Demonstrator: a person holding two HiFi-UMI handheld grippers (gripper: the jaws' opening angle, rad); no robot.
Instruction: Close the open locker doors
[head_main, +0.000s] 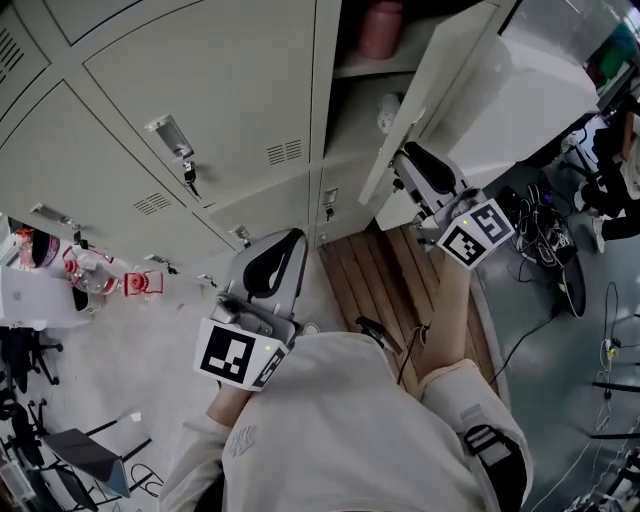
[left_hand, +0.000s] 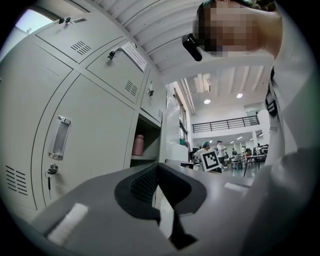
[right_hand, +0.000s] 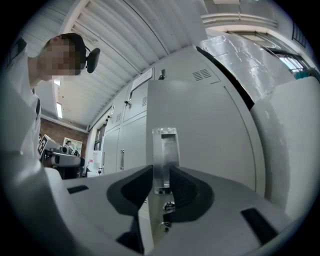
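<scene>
The pale grey sheet-metal locker door (head_main: 470, 90) stands swung out at your right from the bank of pale grey lockers (head_main: 200, 90). Its compartment is open behind it, with a pink cylindrical container (head_main: 380, 28) on the shelf.

Your right gripper (head_main: 415, 160) is at the door's free edge. In the right gripper view its fingers (right_hand: 132, 187) stand partly apart, and the door's edge and its recessed bright-metal handle (right_hand: 164, 159) show in the gap. I cannot tell whether the pads touch the panel, but nothing looks clamped. Your left gripper (head_main: 293, 240) sits in front of the closed doors, fingers together and empty.

Expect the door to be light and to swing freely on its hinges. It is probably stiff along the folded edge, though the thin flat panel may flex and drum if you press its middle. The painted face looks smooth, so pads laid flat on it are likely to slide.

Take it at the free edge, level with the handle and far from the hinge, where a small push turns it easily. You could either pinch the folded edge or lay the fingers against the outer face there.

Guide it in slowly. A light steel door tends to bounce back off the frame if it arrives fast, and the latch beside the handle may need a firm last press to seat.
</scene>
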